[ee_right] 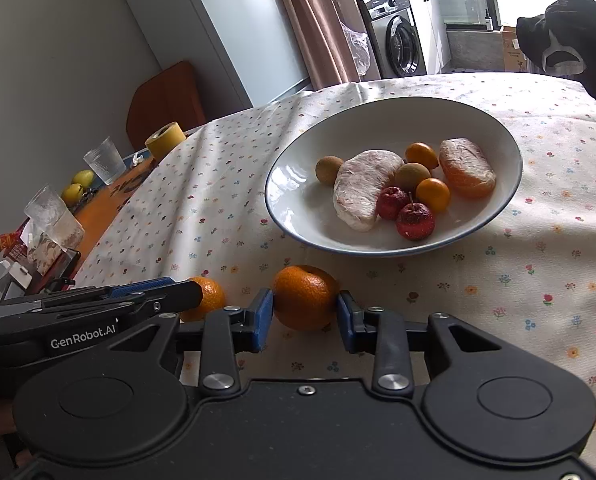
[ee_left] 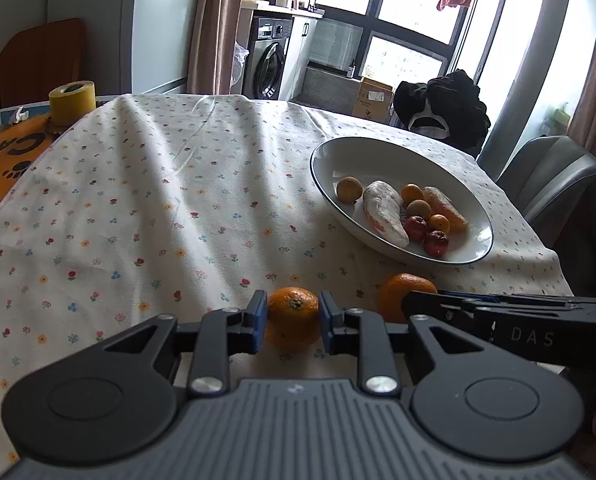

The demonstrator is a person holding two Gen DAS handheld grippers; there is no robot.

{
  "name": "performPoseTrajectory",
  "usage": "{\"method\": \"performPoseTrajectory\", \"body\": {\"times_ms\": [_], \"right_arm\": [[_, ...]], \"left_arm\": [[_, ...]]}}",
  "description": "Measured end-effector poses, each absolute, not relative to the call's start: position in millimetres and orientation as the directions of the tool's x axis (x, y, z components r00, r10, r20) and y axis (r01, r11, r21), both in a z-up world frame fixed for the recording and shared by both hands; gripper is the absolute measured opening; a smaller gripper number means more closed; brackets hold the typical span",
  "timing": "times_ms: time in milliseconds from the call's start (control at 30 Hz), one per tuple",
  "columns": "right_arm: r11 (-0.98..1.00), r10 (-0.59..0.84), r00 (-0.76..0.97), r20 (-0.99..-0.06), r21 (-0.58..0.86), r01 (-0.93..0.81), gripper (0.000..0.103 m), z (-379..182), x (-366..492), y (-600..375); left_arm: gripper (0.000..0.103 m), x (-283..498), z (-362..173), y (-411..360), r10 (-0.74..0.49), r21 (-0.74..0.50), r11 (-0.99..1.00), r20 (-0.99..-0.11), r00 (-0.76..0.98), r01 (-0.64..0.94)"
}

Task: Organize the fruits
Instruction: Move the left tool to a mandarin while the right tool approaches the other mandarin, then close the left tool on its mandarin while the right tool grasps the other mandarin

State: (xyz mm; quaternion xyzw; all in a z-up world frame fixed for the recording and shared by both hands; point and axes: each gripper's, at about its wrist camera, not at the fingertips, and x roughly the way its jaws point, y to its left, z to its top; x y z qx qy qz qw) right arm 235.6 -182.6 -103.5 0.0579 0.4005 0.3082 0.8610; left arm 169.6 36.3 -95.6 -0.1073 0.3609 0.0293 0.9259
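Two mandarins lie on the flowered tablecloth (ee_left: pixel 158 184) in front of a white plate (ee_left: pixel 382 142) (ee_right: pixel 378 101). My left gripper (ee_left: pixel 293 320) has its blue pads pressed against both sides of the left mandarin (ee_left: pixel 293 312), which rests on the cloth. My right gripper (ee_right: pixel 305 316) is shut on the right mandarin (ee_right: pixel 305 296) in the same way. Each view shows the other gripper from the side: the right gripper (ee_left: pixel 414 300) over its mandarin (ee_left: pixel 398 292), the left gripper (ee_right: pixel 194 292) over its own (ee_right: pixel 212 296). The plate holds two peeled citrus segments, small orange and brown fruits and two red ones.
A yellow tape roll (ee_left: pixel 73 102), ribbed glasses (ee_right: pixel 105 160) and yellow fruits (ee_right: pixel 78 184) stand on the orange mat at the left. A grey chair (ee_left: pixel 550 176) and black clothing (ee_left: pixel 442 104) sit beyond the table's right edge. Open cloth stretches left of the plate.
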Motion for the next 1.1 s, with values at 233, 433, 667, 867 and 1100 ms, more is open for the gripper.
{"method": "performPoseTrajectory", "body": {"times_ms": [233,433,667,867,1100], "right_arm": [[0.809,0.566,0.494,-0.660,0.331,-0.486,0.035,-102.4,235.8,-181.6],[0.800,0.577,0.488,-0.655,0.334,-0.498,0.040,-104.1,241.1,-176.1],[0.803,0.570,0.482,-0.666,0.324,-0.501,0.044,-107.5,245.6,-171.8],[0.803,0.567,0.471,-0.676,0.324,-0.501,0.040,-108.7,246.3,-171.8],[0.798,0.572,0.494,-0.655,0.305,-0.520,0.039,-95.6,238.2,-175.8]], "left_arm": [[0.034,173.1,-100.6,35.0,-0.040,-0.190,0.974,-0.679,0.733,-0.122],[0.041,181.1,-106.4,32.7,-0.059,-0.198,0.974,-0.687,0.725,-0.108],[0.040,188.0,-113.3,32.8,-0.037,-0.183,0.974,-0.705,0.708,-0.131],[0.038,188.7,-111.8,32.8,-0.042,-0.184,0.975,-0.709,0.704,-0.127],[0.037,180.9,-95.1,27.7,-0.036,-0.179,0.977,-0.679,0.734,-0.117]]}}
